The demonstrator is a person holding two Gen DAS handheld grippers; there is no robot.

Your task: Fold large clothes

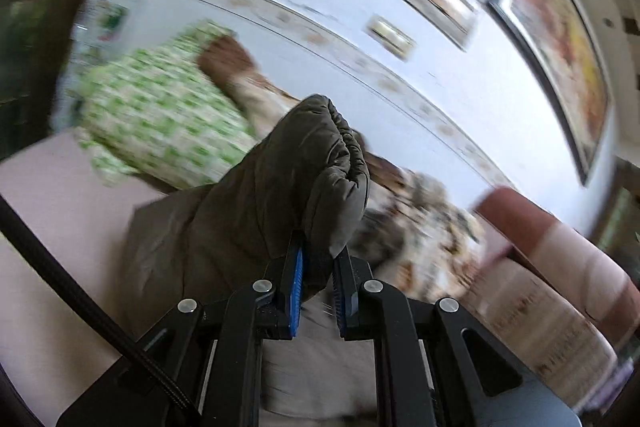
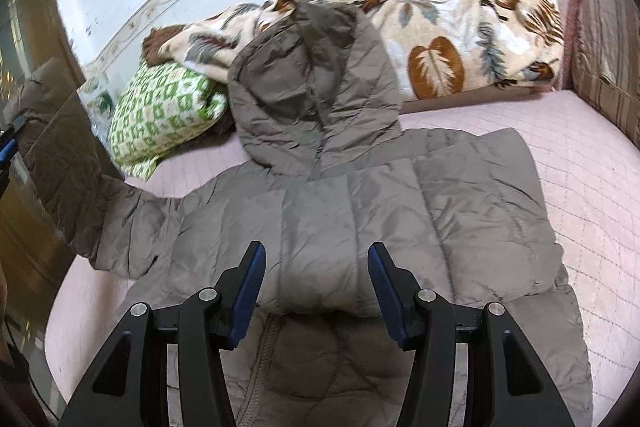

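L gripper [image 1: 319,259] on jacket sleeve [image 1: 280,179]

Both my grippers look the same: matte black plastic linkage arms with cut-out windows in the outer links, and round silver screw heads at the pivots, four showing on each. My left gripper [image 1: 318,259] has bright blue ribbed pads [image 1: 297,291] on the inner faces of the fingers, and a black braided cable [image 1: 80,291] runs diagonally along its left side. My right gripper [image 2: 317,267] has darker navy-blue ribbed pads [image 2: 250,293].
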